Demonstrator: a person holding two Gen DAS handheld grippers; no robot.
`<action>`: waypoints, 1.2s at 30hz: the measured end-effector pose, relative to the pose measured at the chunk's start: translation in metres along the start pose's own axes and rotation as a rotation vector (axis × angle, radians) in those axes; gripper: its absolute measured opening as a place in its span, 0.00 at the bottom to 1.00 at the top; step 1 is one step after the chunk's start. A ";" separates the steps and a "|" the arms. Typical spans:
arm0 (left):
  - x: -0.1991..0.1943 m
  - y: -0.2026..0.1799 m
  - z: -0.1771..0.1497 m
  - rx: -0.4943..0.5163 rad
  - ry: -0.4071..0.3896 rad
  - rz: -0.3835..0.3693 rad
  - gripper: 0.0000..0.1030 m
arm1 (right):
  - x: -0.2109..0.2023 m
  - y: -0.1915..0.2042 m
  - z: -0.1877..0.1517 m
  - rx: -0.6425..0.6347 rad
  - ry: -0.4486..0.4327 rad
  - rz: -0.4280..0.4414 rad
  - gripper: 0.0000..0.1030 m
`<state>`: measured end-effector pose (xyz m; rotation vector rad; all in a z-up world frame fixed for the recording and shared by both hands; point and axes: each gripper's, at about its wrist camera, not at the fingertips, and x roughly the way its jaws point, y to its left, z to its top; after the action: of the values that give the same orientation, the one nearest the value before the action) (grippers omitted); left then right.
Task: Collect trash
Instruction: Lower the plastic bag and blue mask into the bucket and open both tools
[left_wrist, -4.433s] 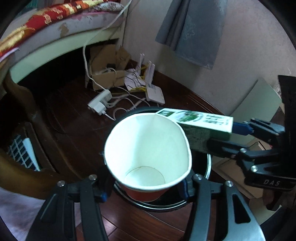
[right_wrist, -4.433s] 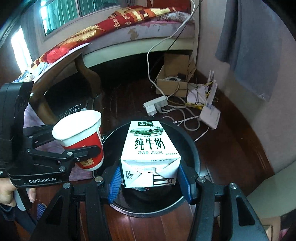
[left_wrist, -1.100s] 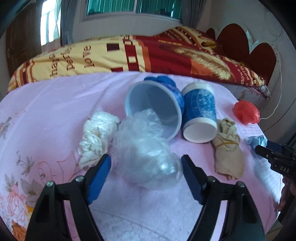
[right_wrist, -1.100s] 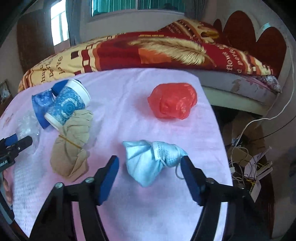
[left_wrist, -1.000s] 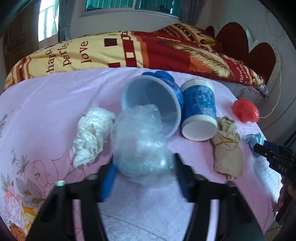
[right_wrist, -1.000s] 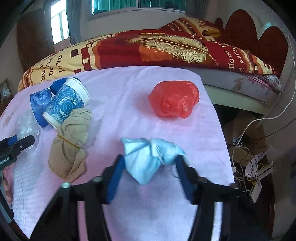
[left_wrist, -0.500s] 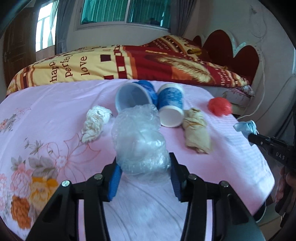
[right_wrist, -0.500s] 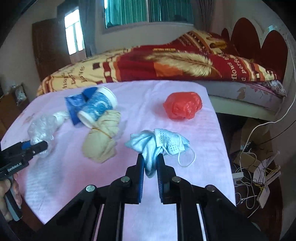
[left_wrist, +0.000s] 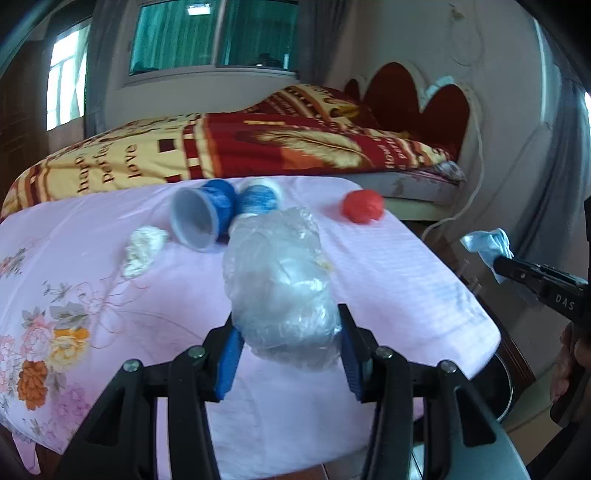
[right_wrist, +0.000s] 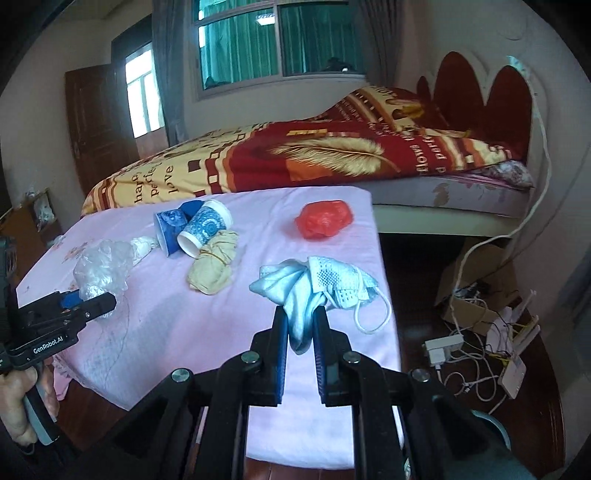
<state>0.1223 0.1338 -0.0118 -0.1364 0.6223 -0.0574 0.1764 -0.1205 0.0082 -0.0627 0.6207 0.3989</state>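
At left-wrist view: left gripper (left_wrist: 286, 354) clenched on clear plastic wad (left_wrist: 279, 291), held above pink cloth (left_wrist: 406, 280); two blue cups (left_wrist: 221, 214), white tissue (left_wrist: 142, 249) and red bag (left_wrist: 362, 206) left lying; dark bin rim (left_wrist: 504, 387) glimpsed past cloth's right corner. At right-wrist view: right gripper (right_wrist: 301, 332) pinched tight on blue face mask (right_wrist: 317, 284), lifted off cloth, beige bundle (right_wrist: 212, 267) uncollected. Step judged: carry phase; next move likely called for swinging both loads over bin before releasing.

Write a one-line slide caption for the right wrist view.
Right gripper shut on a blue face mask, lifted above the pink sheet.
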 end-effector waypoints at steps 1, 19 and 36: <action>-0.001 -0.006 -0.001 0.008 0.000 -0.006 0.47 | -0.004 -0.004 -0.003 0.005 -0.003 -0.007 0.13; 0.003 -0.126 -0.017 0.177 0.010 -0.142 0.47 | -0.076 -0.082 -0.046 0.071 -0.046 -0.134 0.13; 0.009 -0.214 -0.037 0.278 0.034 -0.254 0.47 | -0.113 -0.148 -0.092 0.152 -0.032 -0.225 0.13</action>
<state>0.1048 -0.0833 -0.0158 0.0556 0.6223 -0.3905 0.0980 -0.3126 -0.0107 0.0194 0.6031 0.1341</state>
